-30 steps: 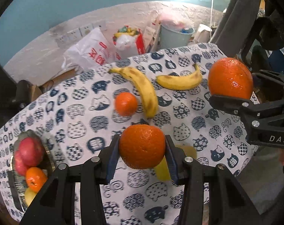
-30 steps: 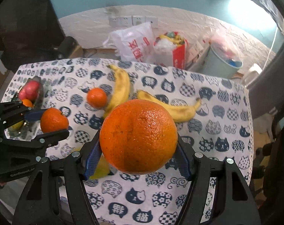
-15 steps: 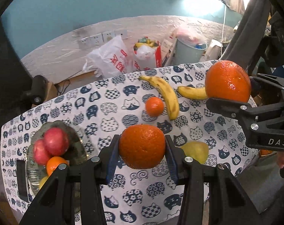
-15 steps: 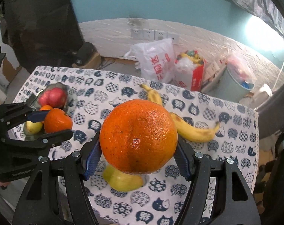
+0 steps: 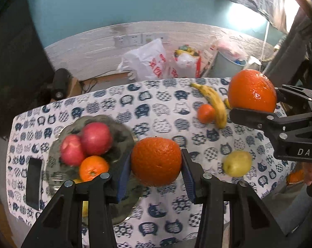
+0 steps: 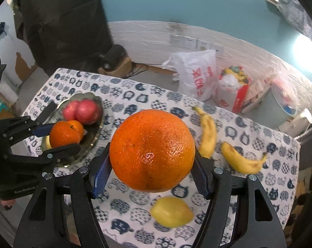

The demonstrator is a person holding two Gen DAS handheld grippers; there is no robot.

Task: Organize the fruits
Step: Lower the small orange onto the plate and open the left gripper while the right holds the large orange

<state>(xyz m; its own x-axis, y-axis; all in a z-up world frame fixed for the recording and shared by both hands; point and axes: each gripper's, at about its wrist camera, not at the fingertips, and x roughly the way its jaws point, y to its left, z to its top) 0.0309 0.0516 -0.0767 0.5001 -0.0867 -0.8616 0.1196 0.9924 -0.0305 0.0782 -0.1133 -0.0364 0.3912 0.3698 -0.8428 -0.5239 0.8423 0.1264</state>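
Both oranges carried nearer bowl (image 5: 123, 136). Small orange (image 5: 156, 161) pinched by left gripper (image 5: 155, 175), big orange (image 6: 151, 150) by right gripper (image 6: 150, 177), for dropping in.

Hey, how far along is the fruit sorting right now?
Partly done. The bowl already holds two apples and a small orange. In hand: the left gripper grips one orange, the right gripper a bigger orange, both off the table. Left on the cloth: two bananas, a mandarin and a pear.
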